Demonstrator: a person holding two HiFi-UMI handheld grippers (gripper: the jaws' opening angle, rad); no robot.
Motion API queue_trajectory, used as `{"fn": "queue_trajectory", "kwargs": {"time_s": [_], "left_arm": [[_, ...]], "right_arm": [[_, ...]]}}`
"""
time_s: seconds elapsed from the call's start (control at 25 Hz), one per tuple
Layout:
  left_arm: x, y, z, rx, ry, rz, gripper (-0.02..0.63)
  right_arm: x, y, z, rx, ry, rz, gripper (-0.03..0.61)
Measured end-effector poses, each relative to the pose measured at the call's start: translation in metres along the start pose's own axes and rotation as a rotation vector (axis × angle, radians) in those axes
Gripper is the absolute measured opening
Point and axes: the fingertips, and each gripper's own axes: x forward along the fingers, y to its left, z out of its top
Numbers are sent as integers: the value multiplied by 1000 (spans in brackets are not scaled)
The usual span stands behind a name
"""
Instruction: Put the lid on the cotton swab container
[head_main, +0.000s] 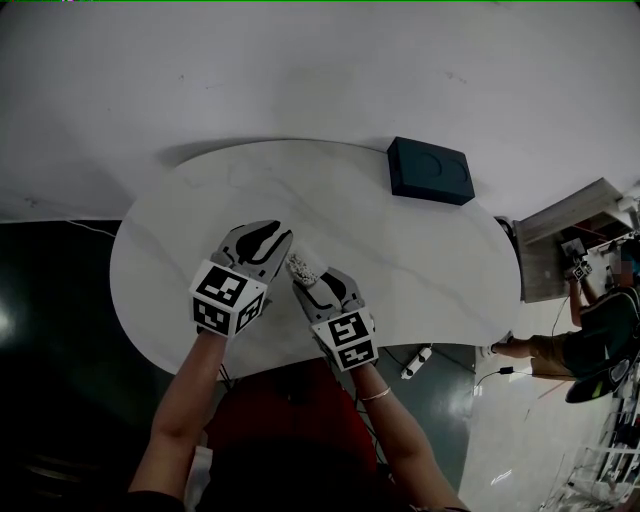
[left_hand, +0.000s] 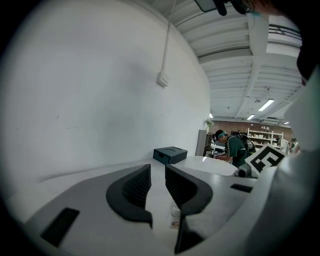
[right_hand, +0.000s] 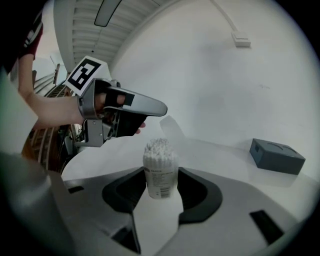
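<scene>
Head view: the cotton swab container (head_main: 299, 264) sat half-hidden between the fingers of the right gripper (head_main: 305, 278). Left gripper view: fingers of the left gripper (left_hand: 157, 172) pinched a clear lid (left_hand: 175, 216) (barely discernible). Right gripper view: fingers clamped the upright container; its label was unreadable.

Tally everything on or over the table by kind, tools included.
Tools: 2, the left tool and the right tool
Cotton swab container: 1
Clear lid: 1
Dark box: 1
Total: 5
</scene>
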Motion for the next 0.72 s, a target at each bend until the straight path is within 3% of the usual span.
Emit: {"fn": "queue_trajectory", "kwargs": {"time_s": [0.48, 0.72], "left_arm": [[-3, -22, 3, 126, 67, -83, 63], [-8, -25, -2, 133, 83, -97, 64]], "right_arm": [[-4, 25, 4, -81, 9, -31, 207], [-7, 24, 5, -69, 0, -50, 207]]}}
